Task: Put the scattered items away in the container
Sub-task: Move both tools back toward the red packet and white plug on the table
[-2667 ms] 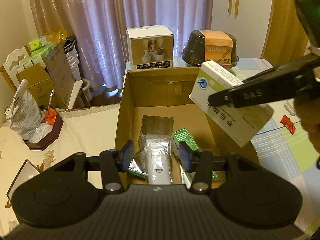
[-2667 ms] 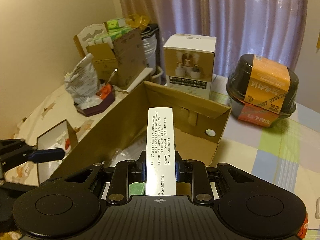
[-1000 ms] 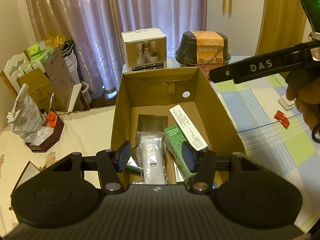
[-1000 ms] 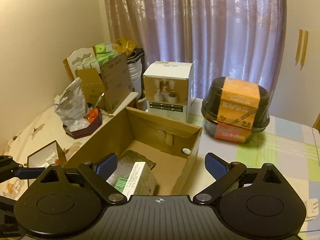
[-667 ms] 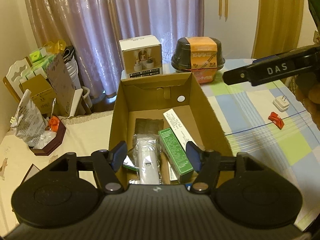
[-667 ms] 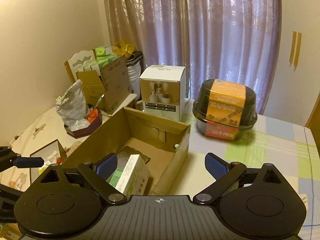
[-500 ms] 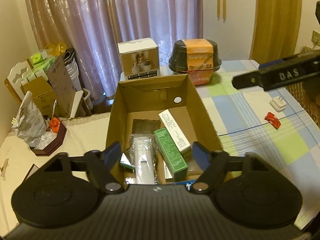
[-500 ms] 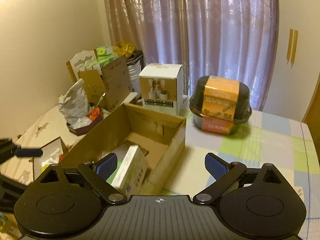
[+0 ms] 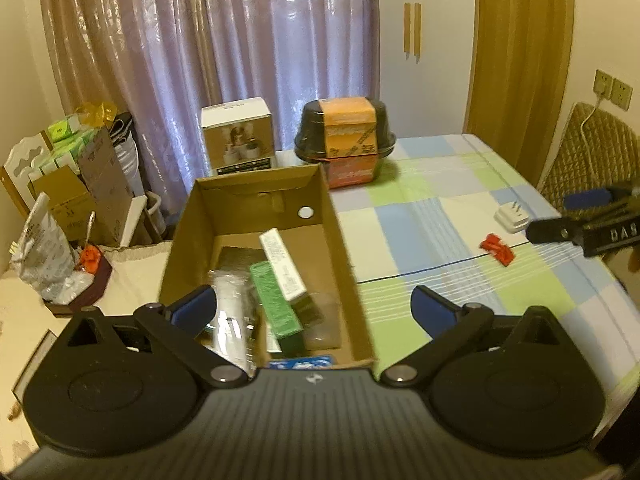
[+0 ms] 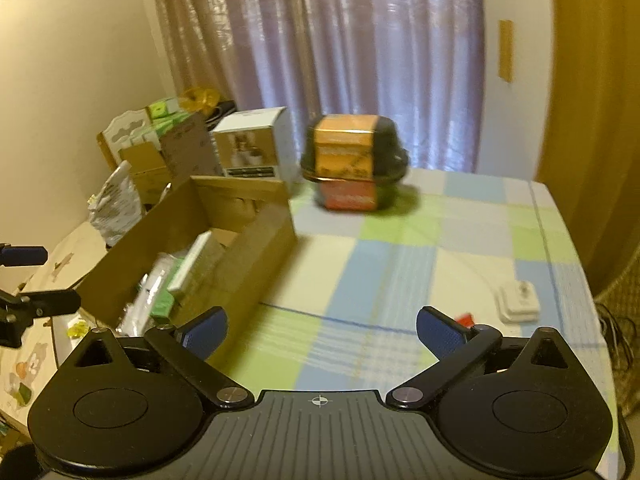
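Left wrist view: both hand-held grippers [image 9: 314, 310] [image 10: 322, 330] spread wide, empty, near the cardboard box [image 9: 344, 248].

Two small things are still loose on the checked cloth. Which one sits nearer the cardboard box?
The red packet. It lies closer to the cardboard box than the white plug adapter, which sits farther out toward the table's edge, beside the right gripper.

Both wrist views above box [image 9: 256, 216]; shared

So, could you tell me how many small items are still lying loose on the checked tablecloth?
2: a red packet near the blue line, and a white plug adapter just beyond it, both toward the cloth's right edge. Others may be hidden behind the grippers.
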A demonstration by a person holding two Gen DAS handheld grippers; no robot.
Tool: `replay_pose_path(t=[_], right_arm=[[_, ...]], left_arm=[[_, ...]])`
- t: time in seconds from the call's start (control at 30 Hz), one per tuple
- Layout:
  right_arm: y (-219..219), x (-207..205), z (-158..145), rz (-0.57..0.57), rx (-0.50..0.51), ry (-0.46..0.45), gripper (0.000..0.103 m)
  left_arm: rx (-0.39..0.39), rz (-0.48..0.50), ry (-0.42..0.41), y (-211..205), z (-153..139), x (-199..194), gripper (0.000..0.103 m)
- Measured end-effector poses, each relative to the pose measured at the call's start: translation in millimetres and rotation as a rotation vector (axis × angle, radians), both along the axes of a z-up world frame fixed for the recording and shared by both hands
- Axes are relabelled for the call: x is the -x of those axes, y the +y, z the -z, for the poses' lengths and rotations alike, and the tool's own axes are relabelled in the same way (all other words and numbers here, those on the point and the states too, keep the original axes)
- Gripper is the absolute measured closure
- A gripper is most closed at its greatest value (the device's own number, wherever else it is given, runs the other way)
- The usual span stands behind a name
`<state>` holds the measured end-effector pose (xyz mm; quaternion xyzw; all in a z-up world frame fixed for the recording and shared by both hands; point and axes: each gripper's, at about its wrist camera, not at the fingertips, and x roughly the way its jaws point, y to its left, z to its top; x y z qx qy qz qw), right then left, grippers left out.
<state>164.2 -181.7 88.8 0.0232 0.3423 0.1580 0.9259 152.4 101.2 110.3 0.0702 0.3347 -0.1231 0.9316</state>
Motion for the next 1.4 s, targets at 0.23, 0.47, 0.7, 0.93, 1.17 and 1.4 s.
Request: replay_pose_path(t=[0.23, 0.47, 0.7, 0.93, 1.17, 1.4], right_arm=[[-46.7, 42.6, 13.4, 0.071, -0.014, 0.023, 0.000], [-85.9, 76.0, 42.3, 0.153, -0.016, 0.072, 0.000], [-116.6, 85.7, 57.7, 0.212, -0.018, 0.101, 0.000], [-144.8, 79.0, 65.2, 0.252, 0.006, 0.095, 0.000], [-177.8, 50.1, 67.0, 0.276, 0.037, 0.087, 0.000], [-198.4, 5.6, 74.0, 0.273, 0.054, 0.095, 0.000]], left_arm=[[0.033, 0.020, 0.007, -31.9, 3.1, 20.1, 0.001], [0.055, 0.074, 0.023, -71.9, 14.9, 38.4, 0.001], [0.047, 0.155, 0.076, -118.8, 38.0, 40.2, 0.001], [0.054, 0.174, 0.113, -161.4, 60.2, 27.6, 0.001], [0.077, 0.115, 0.130, -208.0, 87.1, 1.4, 0.001], [0.092, 0.028, 0.147, -248.6, 114.0, -26.9, 0.001]])
